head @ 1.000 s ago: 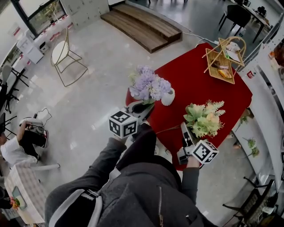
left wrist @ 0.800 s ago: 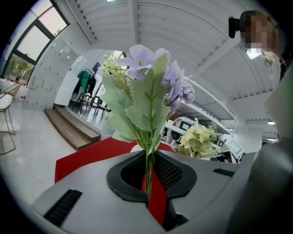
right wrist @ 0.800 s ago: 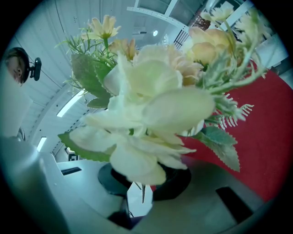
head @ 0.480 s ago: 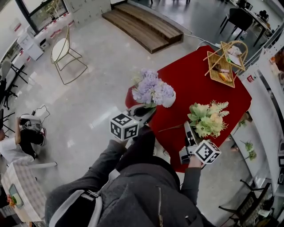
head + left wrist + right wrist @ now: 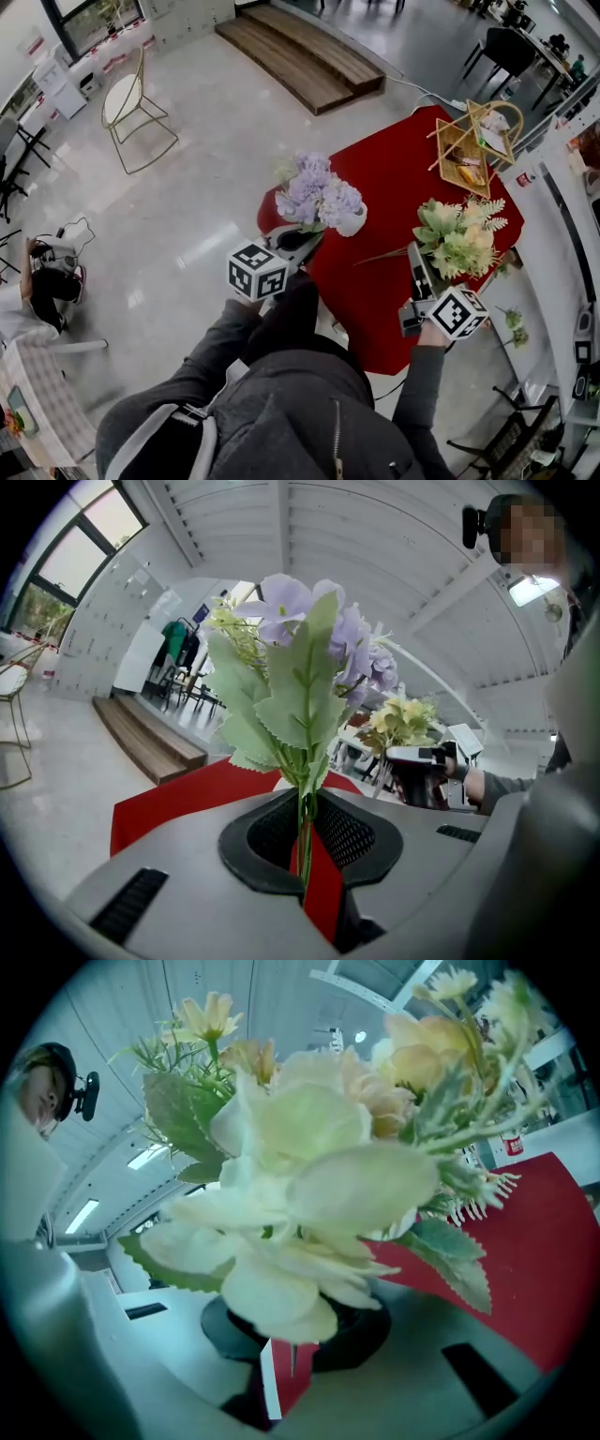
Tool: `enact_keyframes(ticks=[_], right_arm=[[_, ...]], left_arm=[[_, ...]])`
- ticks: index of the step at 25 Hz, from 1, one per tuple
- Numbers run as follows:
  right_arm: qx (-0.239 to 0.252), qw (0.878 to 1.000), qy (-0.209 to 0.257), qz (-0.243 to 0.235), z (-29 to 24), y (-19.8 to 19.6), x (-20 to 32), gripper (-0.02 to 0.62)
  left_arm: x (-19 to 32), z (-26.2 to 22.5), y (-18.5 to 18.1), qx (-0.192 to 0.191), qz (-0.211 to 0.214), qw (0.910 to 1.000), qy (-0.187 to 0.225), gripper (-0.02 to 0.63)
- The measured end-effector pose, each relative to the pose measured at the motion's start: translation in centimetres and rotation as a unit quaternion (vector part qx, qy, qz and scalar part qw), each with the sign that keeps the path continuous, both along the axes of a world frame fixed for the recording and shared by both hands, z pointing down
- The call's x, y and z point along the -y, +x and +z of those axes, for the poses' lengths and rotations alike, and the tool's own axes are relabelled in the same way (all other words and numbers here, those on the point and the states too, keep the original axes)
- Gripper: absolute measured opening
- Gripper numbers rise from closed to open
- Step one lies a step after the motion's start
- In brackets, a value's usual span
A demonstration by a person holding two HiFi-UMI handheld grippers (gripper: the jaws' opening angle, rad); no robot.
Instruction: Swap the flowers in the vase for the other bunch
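My left gripper (image 5: 300, 236) is shut on the green stems of a purple bunch (image 5: 317, 190), held at the near left edge of the red table (image 5: 394, 178). In the left gripper view the stems (image 5: 305, 827) run up between the jaws to the blooms (image 5: 309, 630). A small white vase (image 5: 354, 221) stands on the table just right of that bunch, its mouth partly hidden by blooms. My right gripper (image 5: 419, 255) is shut on the stem of a cream and green bunch (image 5: 459, 236), lifted over the table's right side. That bunch (image 5: 309, 1166) fills the right gripper view.
A wicker basket (image 5: 473, 139) with small items stands at the table's far corner. A gold wire chair (image 5: 131, 108) and a low wooden step (image 5: 300, 52) are on the grey floor beyond. A person (image 5: 37, 291) sits at the far left.
My right gripper has lifted the cream bunch and carried it right, away from my body. The left gripper and purple bunch have stayed put.
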State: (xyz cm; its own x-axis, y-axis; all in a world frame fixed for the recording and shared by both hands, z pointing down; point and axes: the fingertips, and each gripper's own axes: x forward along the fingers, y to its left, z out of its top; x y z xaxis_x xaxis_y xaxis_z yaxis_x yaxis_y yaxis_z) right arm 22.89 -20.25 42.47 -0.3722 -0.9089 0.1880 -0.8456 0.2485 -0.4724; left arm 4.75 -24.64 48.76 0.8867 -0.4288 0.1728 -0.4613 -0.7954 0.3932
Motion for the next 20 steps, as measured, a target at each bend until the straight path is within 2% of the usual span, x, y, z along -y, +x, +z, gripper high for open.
enact_keyframes(ticks=[5, 13, 20], right_arm=[[-0.057, 0.998, 0.008, -0.028, -2.6, 0.6, 1.1, 0.055], [-0.107, 0.991, 0.046, -0.07, -7.7, 0.4, 3.6, 0.055], [-0.108, 0.984, 0.099, -0.101, -12.0, -2.1, 5.6, 0.055]], left_arm=[[0.1, 0.2, 0.0, -0.003, -0.004, 1.0, -0.003, 0.046], [0.7, 0.0, -0.3, 0.005, -0.006, 1.0, -0.002, 0.046], [1.0, -0.5, -0.8, 0.005, -0.007, 1.0, 0.004, 0.046]])
